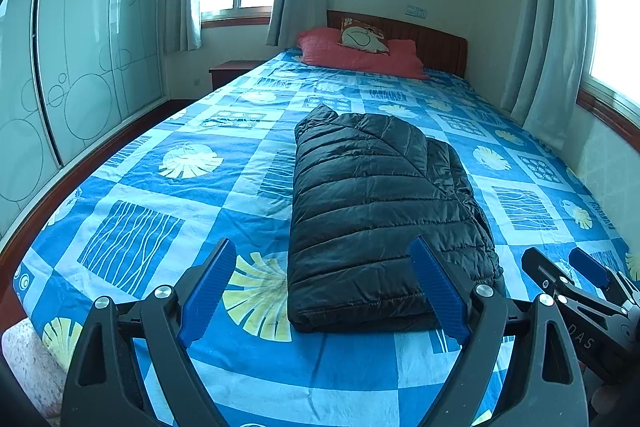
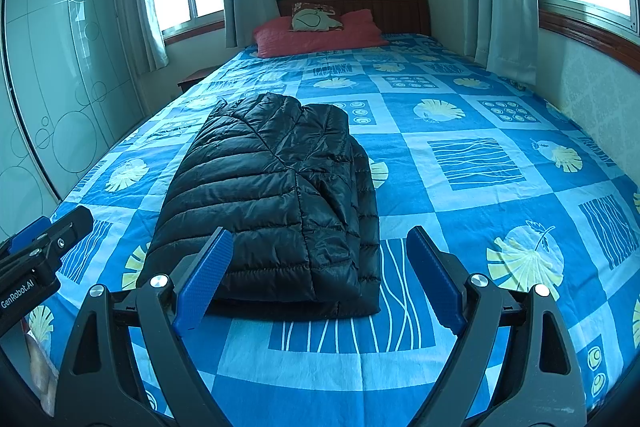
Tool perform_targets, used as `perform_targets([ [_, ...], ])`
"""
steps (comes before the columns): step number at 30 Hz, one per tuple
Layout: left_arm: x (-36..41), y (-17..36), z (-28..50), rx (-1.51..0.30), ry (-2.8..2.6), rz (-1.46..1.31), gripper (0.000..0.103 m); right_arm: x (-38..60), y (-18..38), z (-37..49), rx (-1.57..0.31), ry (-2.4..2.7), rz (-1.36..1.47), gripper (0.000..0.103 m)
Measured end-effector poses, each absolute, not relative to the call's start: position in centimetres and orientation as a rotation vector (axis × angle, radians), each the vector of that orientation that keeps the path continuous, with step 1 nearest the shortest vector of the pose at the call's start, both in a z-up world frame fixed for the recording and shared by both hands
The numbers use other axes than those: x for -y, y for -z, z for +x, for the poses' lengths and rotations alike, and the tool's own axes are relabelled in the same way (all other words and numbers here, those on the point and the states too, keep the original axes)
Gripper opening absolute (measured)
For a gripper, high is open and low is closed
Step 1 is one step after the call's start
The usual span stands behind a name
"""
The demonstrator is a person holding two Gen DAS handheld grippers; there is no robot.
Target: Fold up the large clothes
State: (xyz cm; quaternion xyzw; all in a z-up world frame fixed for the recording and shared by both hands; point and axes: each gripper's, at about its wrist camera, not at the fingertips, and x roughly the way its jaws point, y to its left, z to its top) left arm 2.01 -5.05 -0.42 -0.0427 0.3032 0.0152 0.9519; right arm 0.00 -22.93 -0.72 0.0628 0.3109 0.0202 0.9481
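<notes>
A black quilted puffer jacket [image 1: 380, 211] is lying folded into a thick, roughly rectangular bundle on the bed [image 1: 168, 187], its long side running from the near edge toward the headboard [image 1: 436, 43]. Its shiny fabric is catching the window light along the horizontal stitched channels, and a diagonal seam is crossing the top layer. Along the bundle's right side the edges of the folded layers are showing stacked one over another, and the far end is rising to a blunt, rumpled point. The jacket is sitting near the foot of the bed, around the middle of its width, on a blue sheet printed with pale leaves and wavy-line squares.

The left claw [image 1: 324, 287] is hovering above the near end of the jacket with its blue pads spread wide, pinching nothing; the bundle's near left corner is showing between them. The right claw [image 2: 320, 275] is hanging just beside it, likewise spread wide and empty, framing the jacket's near right corner.

A red pillow [image 2: 320, 35] with a small patterned cushion [image 2: 314, 19] on it is lying by the headboard.
</notes>
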Motion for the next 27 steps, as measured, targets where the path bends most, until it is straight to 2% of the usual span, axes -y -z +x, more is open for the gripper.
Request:
perform_targets([
  [22,4.0,1.9,2.8,-0.604,-0.056,-0.157,0.090,23.5,1.4,0.6,-0.643,-0.044,0.135,0.088],
  [27,1.1,3.9,5.3,-0.698,-0.131,-0.169,0.090,26.3,2.5,1.8,-0.655,0.014,0.151,0.089],
])
